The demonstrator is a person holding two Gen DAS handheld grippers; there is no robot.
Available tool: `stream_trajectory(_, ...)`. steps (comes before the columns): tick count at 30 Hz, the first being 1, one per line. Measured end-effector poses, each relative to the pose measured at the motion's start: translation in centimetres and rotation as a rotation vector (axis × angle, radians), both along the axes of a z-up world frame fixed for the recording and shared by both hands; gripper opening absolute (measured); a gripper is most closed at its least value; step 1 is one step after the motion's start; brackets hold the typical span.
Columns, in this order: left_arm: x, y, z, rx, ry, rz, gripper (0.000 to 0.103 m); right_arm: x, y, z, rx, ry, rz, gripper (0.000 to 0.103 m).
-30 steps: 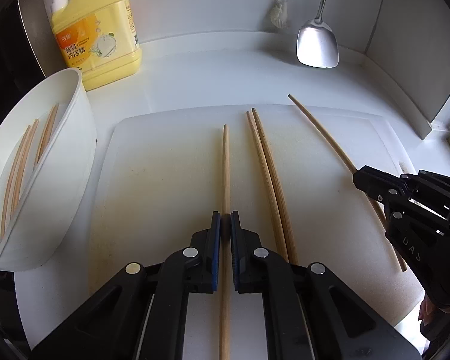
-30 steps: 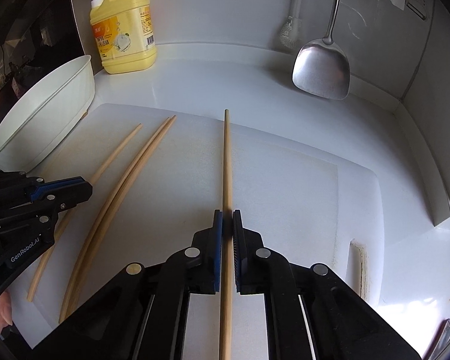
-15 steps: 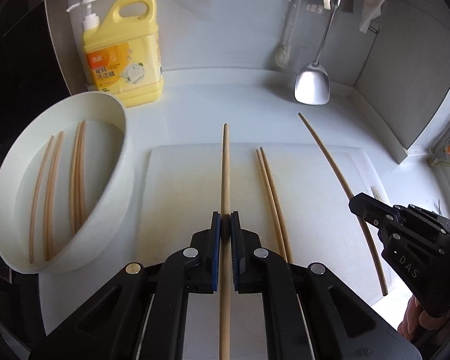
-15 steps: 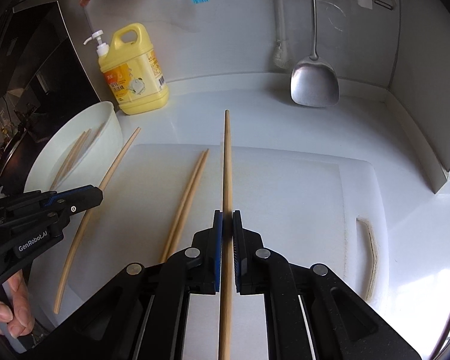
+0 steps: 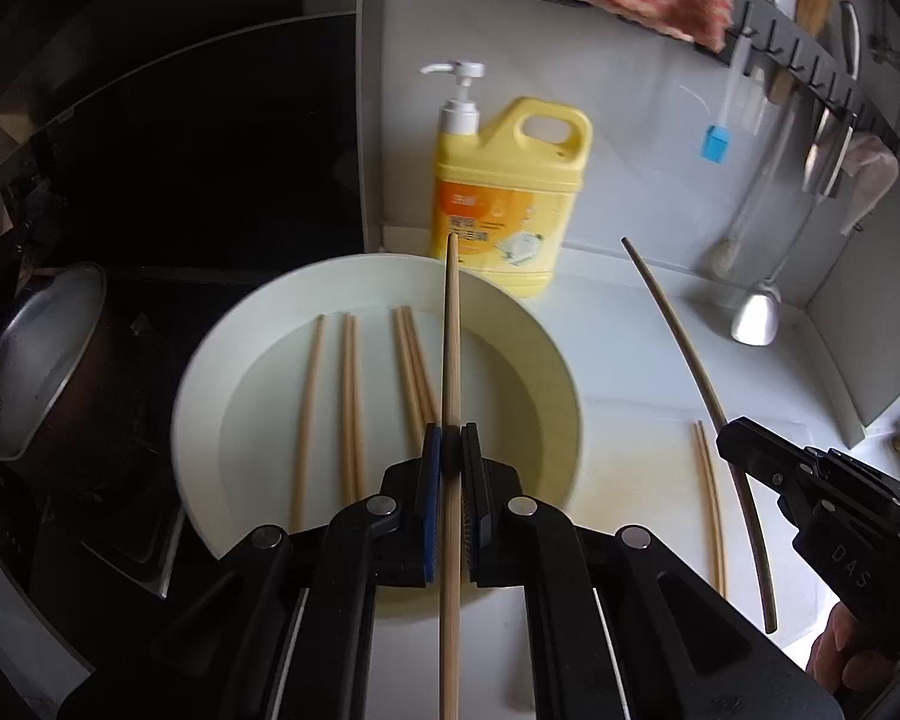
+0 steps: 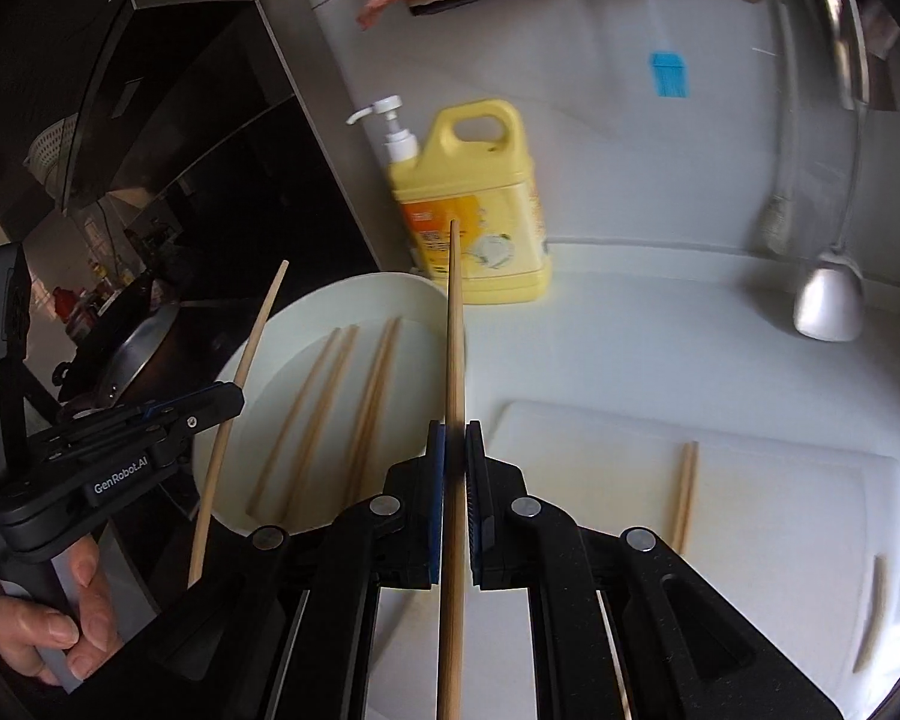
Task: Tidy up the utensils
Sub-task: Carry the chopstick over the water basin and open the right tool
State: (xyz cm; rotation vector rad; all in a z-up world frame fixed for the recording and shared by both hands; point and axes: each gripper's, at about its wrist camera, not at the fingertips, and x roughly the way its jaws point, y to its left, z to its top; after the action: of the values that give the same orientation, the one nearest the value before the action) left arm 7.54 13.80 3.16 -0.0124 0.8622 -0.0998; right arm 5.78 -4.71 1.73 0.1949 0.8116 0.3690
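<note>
White counter: I see left tongs (image 5: pixel 450 444) pinching a chopstick (image 5: pixel 452 330) above the bowl (image 5: pixel 546 372); right tongs (image 6: pixel 455 438) pinching another (image 6: pixel 455 324).

A white wall (image 5: pixel 630 90) and white counter (image 6: pixel 660 360) are brightly lit. A dark rail (image 5: pixel 810 69) of hooks is fixed on the wall; a black panel (image 5: pixel 210 138) is seen at left.

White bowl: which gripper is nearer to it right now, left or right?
Left. The left gripper holds its chopstick directly over the white bowl. The right gripper holds its chopstick over the bowl's right rim, beside the cutting board.
</note>
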Motion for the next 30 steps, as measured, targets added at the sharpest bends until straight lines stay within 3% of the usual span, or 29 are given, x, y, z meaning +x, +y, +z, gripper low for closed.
stream_trajectory(6,4.2,5.0,-0.1,0.013,0.007,0.038,0.007,4.4,6.7,-0.6,0.007,0.041,0.062,0.006)
stream_trajectory(13,7.5,6.6,-3.3,0.010,0.072,0.016,0.007,8.0,11.6,-3.5,-0.022,0.122,0.069,0.006)
stream_trajectory(30,11.1,7.1,-8.9,0.008,0.204,-0.006,0.007,10.9,14.2,-7.8,-0.086,0.249,0.030,0.007)
